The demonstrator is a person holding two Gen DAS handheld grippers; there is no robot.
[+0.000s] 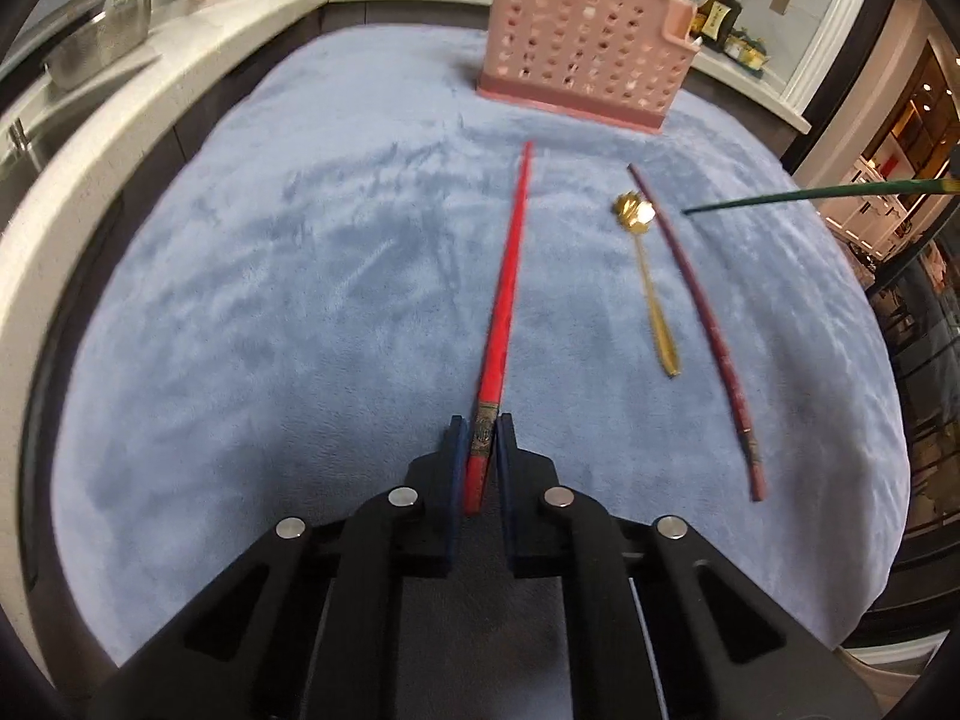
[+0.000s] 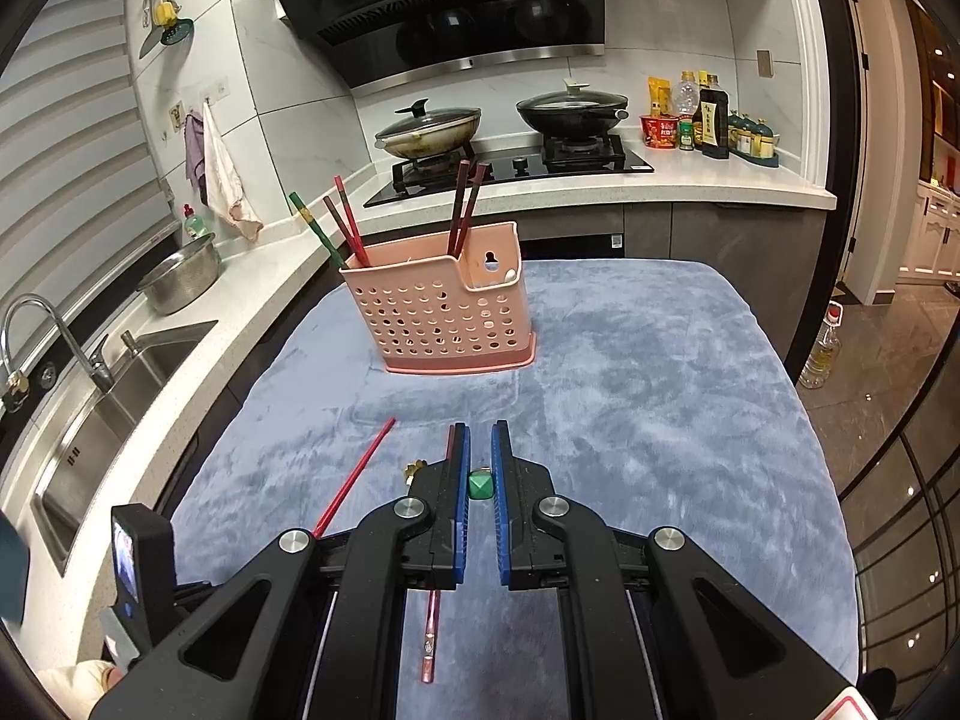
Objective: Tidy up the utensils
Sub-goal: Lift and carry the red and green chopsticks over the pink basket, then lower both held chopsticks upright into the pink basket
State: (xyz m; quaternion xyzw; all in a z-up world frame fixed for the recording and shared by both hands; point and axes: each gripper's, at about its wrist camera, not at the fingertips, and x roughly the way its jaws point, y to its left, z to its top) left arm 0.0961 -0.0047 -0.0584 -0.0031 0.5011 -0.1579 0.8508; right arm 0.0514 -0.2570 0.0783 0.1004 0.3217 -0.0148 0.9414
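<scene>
My left gripper (image 1: 481, 425) is shut on the near end of a red chopstick (image 1: 507, 294) that lies on the blue cloth (image 1: 270, 276), pointing at the pink utensil basket (image 1: 585, 45). A gold spoon (image 1: 651, 276) and a dark maroon chopstick (image 1: 702, 324) lie to its right. My right gripper (image 2: 480, 438) is shut on a green chopstick (image 2: 480, 485), seen end-on; its shaft enters the left wrist view (image 1: 810, 197) from the right. The basket (image 2: 438, 312) holds several chopsticks. The red chopstick (image 2: 354, 477) and maroon chopstick (image 2: 429, 642) lie below the right gripper.
A white counter with a sink (image 2: 108, 396) and steel bowl (image 2: 183, 279) runs along the left. A stove with two lidded pans (image 2: 429, 132) and bottles (image 2: 708, 114) stands behind the basket. The table drops off at the right edge (image 2: 828, 456).
</scene>
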